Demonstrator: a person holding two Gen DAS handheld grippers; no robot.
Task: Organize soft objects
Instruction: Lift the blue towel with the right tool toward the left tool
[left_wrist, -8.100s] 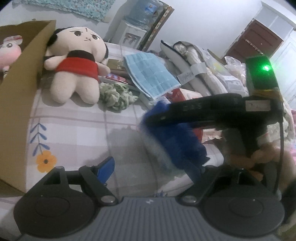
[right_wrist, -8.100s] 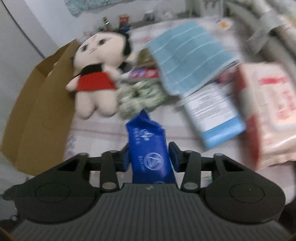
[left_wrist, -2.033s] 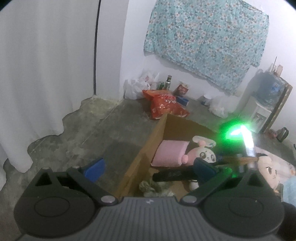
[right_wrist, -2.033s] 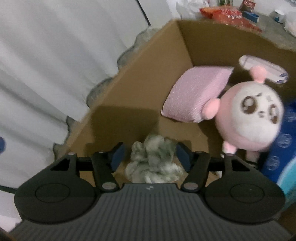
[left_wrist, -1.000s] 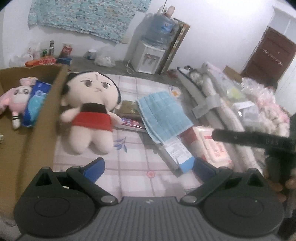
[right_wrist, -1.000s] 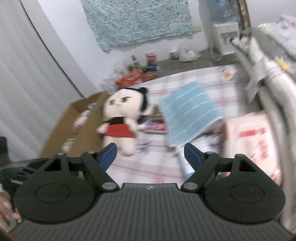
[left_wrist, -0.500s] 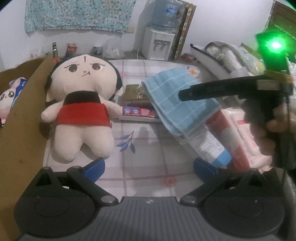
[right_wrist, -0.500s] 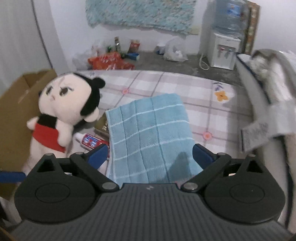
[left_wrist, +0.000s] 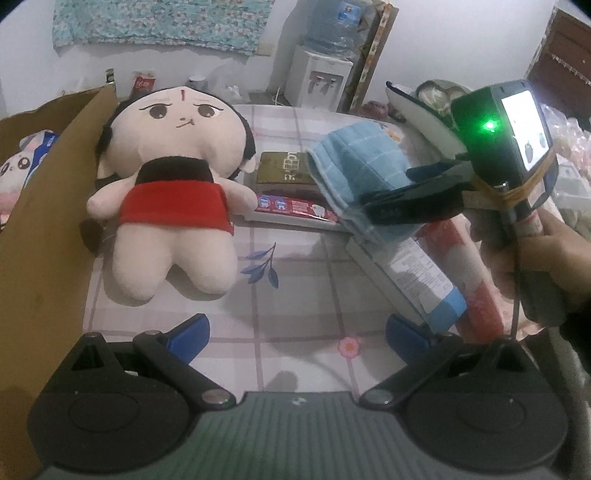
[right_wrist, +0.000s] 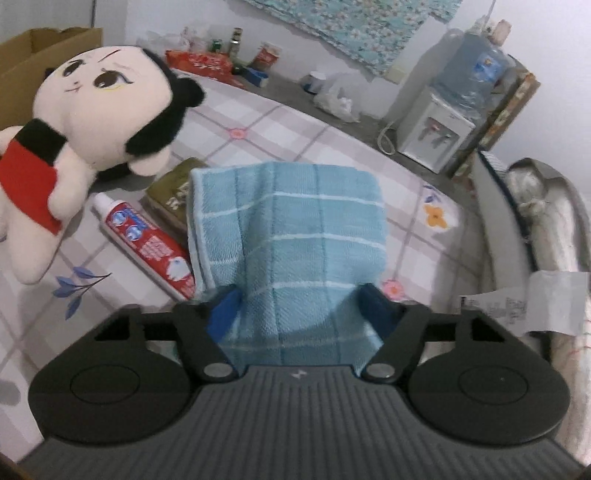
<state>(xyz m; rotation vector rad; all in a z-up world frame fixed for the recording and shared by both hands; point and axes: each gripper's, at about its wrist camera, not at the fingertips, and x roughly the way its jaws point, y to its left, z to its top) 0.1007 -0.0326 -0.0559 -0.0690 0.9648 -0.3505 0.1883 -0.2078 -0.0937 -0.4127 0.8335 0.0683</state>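
Observation:
A light blue checked towel (right_wrist: 291, 229) lies bunched on the checked bedsheet, and my right gripper (right_wrist: 301, 306) is shut on its near end. The towel (left_wrist: 354, 166) and the right gripper (left_wrist: 413, 195) also show in the left wrist view. A cream plush doll (left_wrist: 173, 192) in a red dress lies left of the towel; it shows in the right wrist view (right_wrist: 85, 110) too. My left gripper (left_wrist: 295, 330) is open and empty, low over the sheet in front of the doll. A cardboard box (left_wrist: 44, 229) at the left holds a pink plush (left_wrist: 11, 166).
A toothpaste tube (right_wrist: 147, 243) and an olive packet (right_wrist: 173, 192) lie between doll and towel. A blue-and-white box (left_wrist: 417, 273) and a red wipes pack (left_wrist: 480, 280) lie at the right. Rolled bedding (right_wrist: 546, 229) lines the right edge. A water dispenser (right_wrist: 443, 125) stands behind.
My right gripper has come down onto the blue towel and closed on its near end, bunching it up. My left gripper has moved slightly closer to the doll and stays open.

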